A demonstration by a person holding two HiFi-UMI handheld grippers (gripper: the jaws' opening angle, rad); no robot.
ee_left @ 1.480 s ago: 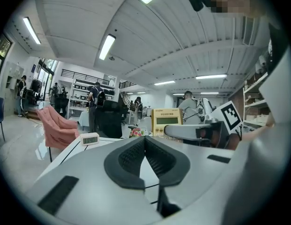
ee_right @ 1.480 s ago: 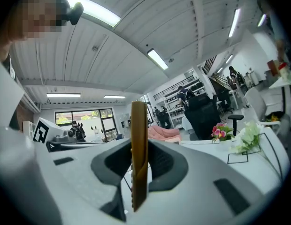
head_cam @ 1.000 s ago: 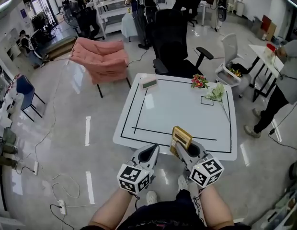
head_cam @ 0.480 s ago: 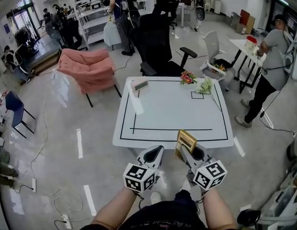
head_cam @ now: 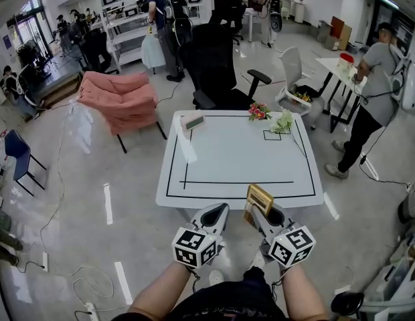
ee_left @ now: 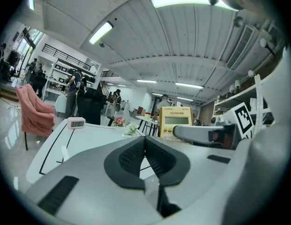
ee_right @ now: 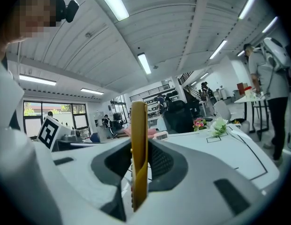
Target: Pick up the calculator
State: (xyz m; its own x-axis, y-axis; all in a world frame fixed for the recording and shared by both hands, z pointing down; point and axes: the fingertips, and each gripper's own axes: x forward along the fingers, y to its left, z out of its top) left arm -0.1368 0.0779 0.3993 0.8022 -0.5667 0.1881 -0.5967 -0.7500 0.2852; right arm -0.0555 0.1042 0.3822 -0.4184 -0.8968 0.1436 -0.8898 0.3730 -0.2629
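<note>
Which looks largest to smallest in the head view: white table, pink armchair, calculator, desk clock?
1. white table
2. pink armchair
3. calculator
4. desk clock
The calculator sits nearer the camera than the clock, so that last pair is unsure.

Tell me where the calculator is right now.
The calculator is clamped upright in the right gripper, low in the head view just right of centre, by the table's near edge, with the left gripper just to its left.

Glossy floor [head_cam: 80, 179], smooth white table [head_cam: 241, 156], yellow plastic calculator [head_cam: 260, 196], matt grey right claw [ee_right: 139, 149]
</note>
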